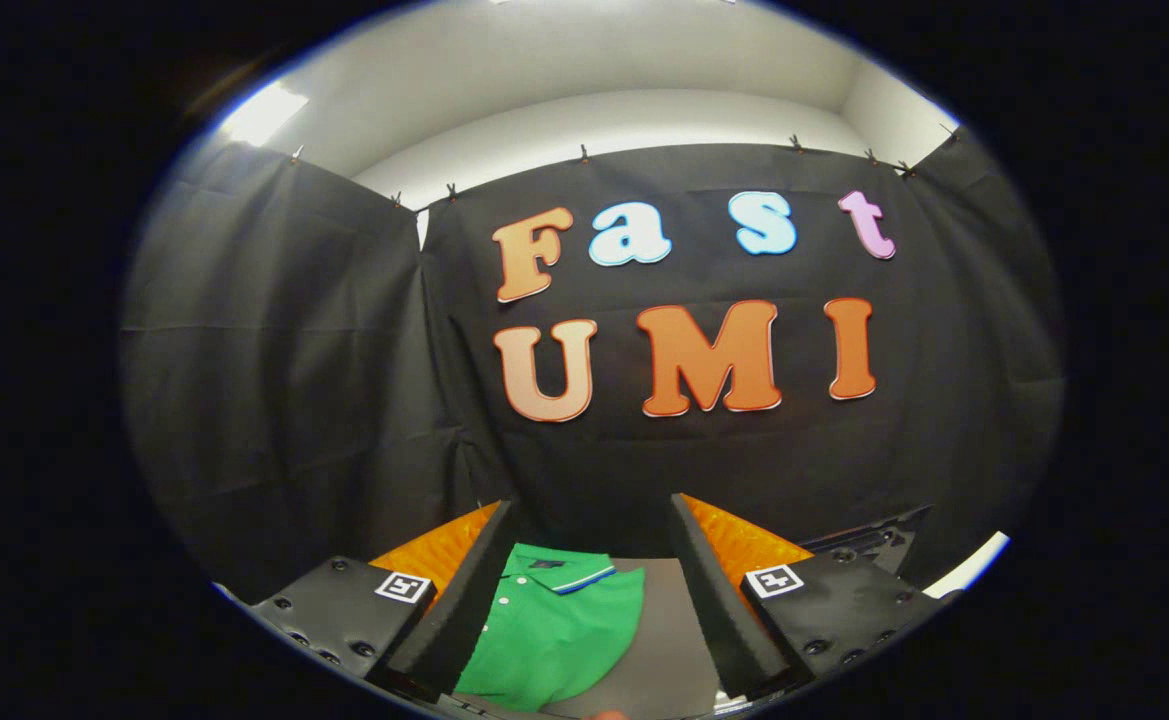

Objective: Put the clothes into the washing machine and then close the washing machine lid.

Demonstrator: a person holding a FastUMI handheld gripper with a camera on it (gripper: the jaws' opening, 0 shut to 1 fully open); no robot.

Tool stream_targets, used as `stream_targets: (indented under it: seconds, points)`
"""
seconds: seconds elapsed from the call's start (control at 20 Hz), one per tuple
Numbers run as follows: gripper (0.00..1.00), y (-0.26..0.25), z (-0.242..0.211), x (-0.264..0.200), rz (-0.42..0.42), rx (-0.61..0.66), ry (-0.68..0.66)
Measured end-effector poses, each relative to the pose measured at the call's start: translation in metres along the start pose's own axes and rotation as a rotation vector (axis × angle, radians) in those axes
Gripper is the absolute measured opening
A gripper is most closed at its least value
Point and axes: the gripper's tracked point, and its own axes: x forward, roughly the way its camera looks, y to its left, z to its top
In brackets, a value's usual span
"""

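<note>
My hand-held gripper [584, 600] hovers open above the green shirt [554, 630] on the bench [669, 640]; I risk pinching only one layer.

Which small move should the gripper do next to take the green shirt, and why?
Probably lower the gripper straight down onto the green polo shirt. Its fingers stand wide open and apart, with the shirt lying flat on the grey surface between them, nearer one finger than the other and not yet touched. Coming down first would let the fingers close on the fabric.
</note>
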Motion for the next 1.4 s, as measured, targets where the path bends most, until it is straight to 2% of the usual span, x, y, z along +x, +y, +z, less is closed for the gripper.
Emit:
stream_targets:
  seconds: [0.25,0.55,0.8,0.95,1.25,1.4]
  points:
    - [0.99,0.065,-0.063,0.036,0.113,0.042,0.163]
    - [0.99,0.067,-0.146,0.065,0.021,0.042,0.418]
    - [0.97,0.073,-0.193,0.074,0.018,0.073,0.551]
    - [0.97,0.073,-0.201,0.074,0.008,0.043,0.553]
    - [0.97,0.073,-0.203,0.072,0.002,0.076,0.507]
    - [0.89,0.074,-0.206,0.073,0.027,0.043,0.516]
